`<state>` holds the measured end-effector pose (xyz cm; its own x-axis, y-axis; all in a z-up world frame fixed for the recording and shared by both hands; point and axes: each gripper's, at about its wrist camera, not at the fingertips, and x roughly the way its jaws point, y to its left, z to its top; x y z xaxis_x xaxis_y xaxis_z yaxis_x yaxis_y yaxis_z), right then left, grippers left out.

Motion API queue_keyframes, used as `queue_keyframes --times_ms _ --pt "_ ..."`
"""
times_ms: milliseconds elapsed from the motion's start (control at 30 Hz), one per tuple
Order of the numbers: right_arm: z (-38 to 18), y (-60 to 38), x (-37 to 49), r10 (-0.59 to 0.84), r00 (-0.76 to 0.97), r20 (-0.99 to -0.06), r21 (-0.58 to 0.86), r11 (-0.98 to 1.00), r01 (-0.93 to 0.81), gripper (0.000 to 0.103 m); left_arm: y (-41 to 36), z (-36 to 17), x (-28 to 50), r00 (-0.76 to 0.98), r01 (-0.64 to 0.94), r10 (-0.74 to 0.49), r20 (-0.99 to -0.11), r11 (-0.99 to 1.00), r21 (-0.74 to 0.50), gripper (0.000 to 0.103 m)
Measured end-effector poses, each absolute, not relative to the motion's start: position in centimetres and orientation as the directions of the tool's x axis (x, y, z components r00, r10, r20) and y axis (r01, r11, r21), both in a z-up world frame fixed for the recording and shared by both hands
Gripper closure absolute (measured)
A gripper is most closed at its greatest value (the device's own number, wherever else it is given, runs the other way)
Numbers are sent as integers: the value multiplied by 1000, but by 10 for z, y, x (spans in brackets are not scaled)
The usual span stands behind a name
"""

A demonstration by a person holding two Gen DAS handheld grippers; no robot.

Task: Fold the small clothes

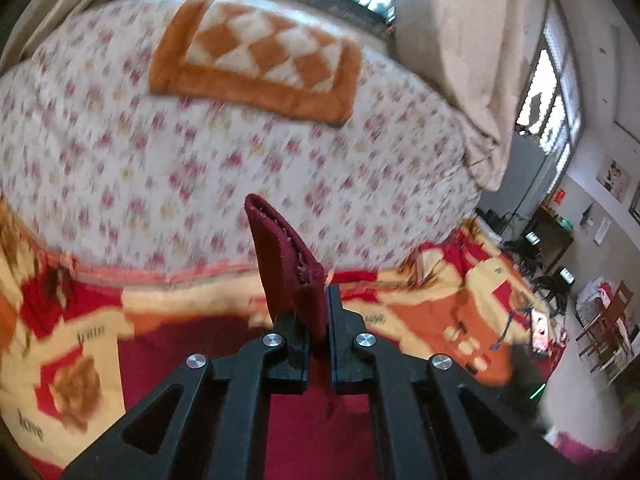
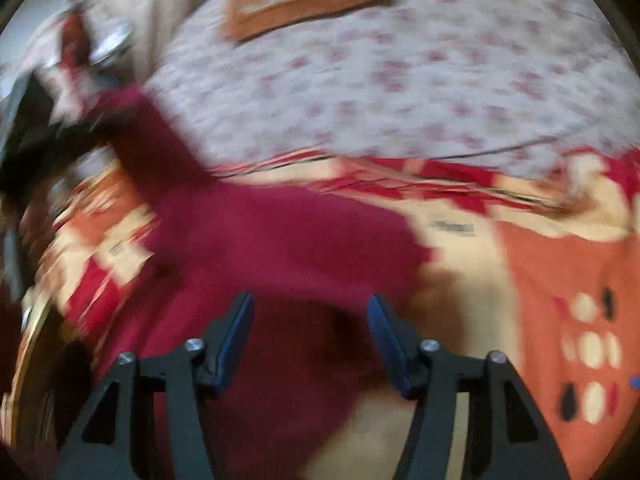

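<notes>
Garment: one dark red knit garment (image 2: pixel 280 240), spread on the patterned blanket (image 2: pixel 560 280) at the near edge of the bed; one corner lifted off to the left.
Left tool: left tool (image 1: pixel 318 312) pressed together, pinching a doubled edge of the red garment (image 1: pixel 286 256); the pinched fold stands up past the fingertips.
Right tool: right tool (image 2: pixel 312 320) spread wide, holding nothing, hovering just over the garment's near part.
Left tool in right view: dark shape at far left edge, probably the left tool at the raised corner, too blurred to be sure.
Bed: floral sheet (image 1: pixel 200 152) behind the blanket; folded orange checkered blanket (image 1: pixel 256 60) lying on it, well apart from the garment.
Step (judgement): left side carrying a corner across for a fold; right side not yet on the cloth.
Risk 1: thin pinch near the edge, so the knit could slip out if pulled fast against its own drag on the blanket.
Risk 2: right tool not pinning anything, so the whole garment may slide with the left pull and the fold come out skewed.
Risk 3: fuzzy blanket under it could snag when the right tool closes, grabbing blanket along with the garment.
Counts: garments 1; tools 2; patterned blankets 1; folded orange blankets 1; floral sheets 1.
</notes>
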<state>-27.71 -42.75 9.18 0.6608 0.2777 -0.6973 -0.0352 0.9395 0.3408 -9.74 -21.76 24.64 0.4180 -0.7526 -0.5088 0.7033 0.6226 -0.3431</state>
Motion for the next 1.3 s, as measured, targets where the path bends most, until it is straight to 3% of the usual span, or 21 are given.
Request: queue_keyframes --times_ms 167,267,367,467,567,667,767,967,1133,1300 --pt "58 -394 -235 375 621 -688 460 888 -26 45 -245 310 -111 429 764 -798 -423 571 -300 103" --pt "65 -382 -211 379 690 -617 495 868 -34 46 -266 339 -122 425 798 -818 -387 541 -265 103" --pt "79 -374 -193 277 762 -585 404 914 -23 46 -280 350 -124 417 808 -826 -379 528 -261 103" --pt "69 -384 -183 135 717 -684 303 947 111 46 -281 347 -122 410 805 -822 -396 530 -268 103" --pt "38 -419 -209 104 615 -782 319 913 252 49 -273 323 -115 411 790 -798 -442 553 -265 103" --pt "30 -442 -255 72 619 -782 312 905 289 50 -252 279 -101 412 754 -762 -500 593 -282 103" --pt "29 -460 -293 135 636 -760 403 866 298 49 -225 219 -86 414 685 -705 -576 658 -312 103" --pt "45 -476 -314 132 687 -715 455 834 314 46 -164 99 -65 377 490 -575 -726 789 -371 103" --pt "52 -487 -264 124 686 -717 441 843 308 33 -142 81 -71 384 441 -579 -719 799 -408 103" --pt "28 -502 -190 195 634 -748 500 795 344 32 -146 92 -74 393 464 -611 -687 777 -426 103"
